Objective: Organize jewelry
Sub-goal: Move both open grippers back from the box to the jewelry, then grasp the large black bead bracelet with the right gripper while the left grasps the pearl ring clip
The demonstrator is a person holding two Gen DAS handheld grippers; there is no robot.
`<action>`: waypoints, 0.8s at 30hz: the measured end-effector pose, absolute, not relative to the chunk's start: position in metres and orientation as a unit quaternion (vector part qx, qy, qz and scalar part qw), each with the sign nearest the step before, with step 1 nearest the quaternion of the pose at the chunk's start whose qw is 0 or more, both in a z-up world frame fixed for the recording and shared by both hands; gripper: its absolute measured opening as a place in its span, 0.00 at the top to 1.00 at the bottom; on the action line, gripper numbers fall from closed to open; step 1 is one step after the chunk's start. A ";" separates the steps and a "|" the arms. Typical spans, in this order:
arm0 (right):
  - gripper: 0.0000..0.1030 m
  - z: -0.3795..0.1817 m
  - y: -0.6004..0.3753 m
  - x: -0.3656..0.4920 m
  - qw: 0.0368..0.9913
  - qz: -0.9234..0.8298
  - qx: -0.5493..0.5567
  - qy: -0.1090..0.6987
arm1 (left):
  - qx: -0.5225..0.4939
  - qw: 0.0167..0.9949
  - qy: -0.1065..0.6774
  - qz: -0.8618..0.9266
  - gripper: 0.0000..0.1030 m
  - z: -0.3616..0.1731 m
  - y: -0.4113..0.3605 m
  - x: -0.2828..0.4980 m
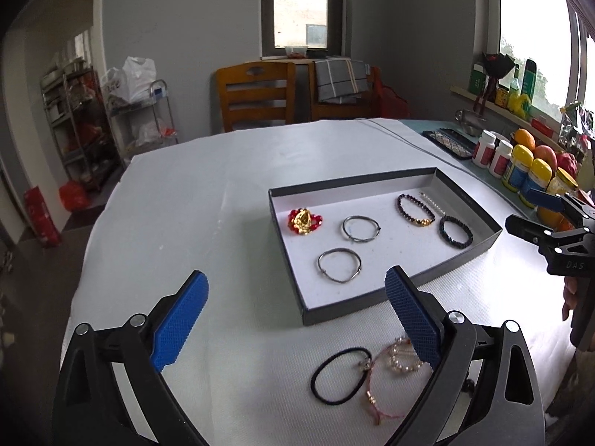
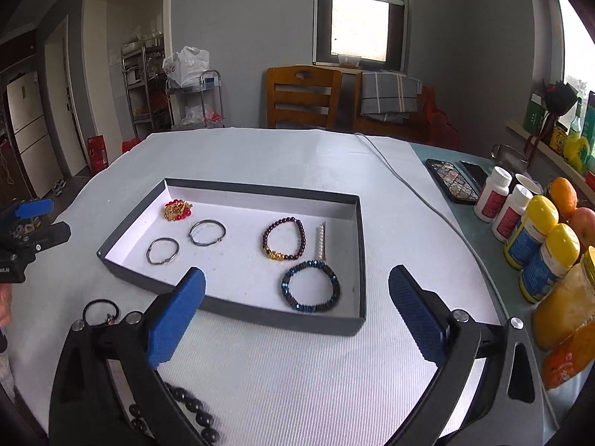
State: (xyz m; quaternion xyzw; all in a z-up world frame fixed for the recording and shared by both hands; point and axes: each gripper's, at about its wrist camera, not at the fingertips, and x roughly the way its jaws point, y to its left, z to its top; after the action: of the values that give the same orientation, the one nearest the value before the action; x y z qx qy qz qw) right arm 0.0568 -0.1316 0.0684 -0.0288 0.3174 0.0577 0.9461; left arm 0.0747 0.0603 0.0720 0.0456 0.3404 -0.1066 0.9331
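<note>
Grey card walls and a white floor make up the shallow tray (image 1: 465,249), and it already holds beaded bracelets and two thin wire bangles. On the counter (image 1: 223,223) just in front of the tray lie a black elastic hair tie (image 1: 340,375), a pink cord bracelet (image 1: 375,397) and a pearl hoop (image 1: 403,358). Your left gripper (image 1: 297,316) and right gripper (image 2: 297,312) both have jaws wide and empty. Take the hair tie first; pinch one strand, since it lies flat and overlaps the cord.
</note>
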 end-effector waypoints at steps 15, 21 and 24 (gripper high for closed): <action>0.05 0.030 -0.132 -0.009 0.922 0.132 -0.064 0.359 | 0.068 0.913 0.374 -0.149 0.05 0.030 0.062 0.022; 0.05 0.016 -0.123 -0.018 0.906 0.170 -0.049 0.384 | 0.091 0.902 0.386 -0.170 0.05 0.017 0.041 0.019; 0.05 0.011 -0.119 -0.022 0.898 0.187 -0.045 0.397 | 0.109 0.897 0.387 -0.185 0.05 0.013 0.027 0.018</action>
State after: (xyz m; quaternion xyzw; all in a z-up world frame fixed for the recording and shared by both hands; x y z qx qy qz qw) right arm -0.0220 -0.1185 0.0112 -0.0455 0.3969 0.1869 0.8975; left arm 0.0176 0.0267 0.0129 0.1087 0.3871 -0.1853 0.8966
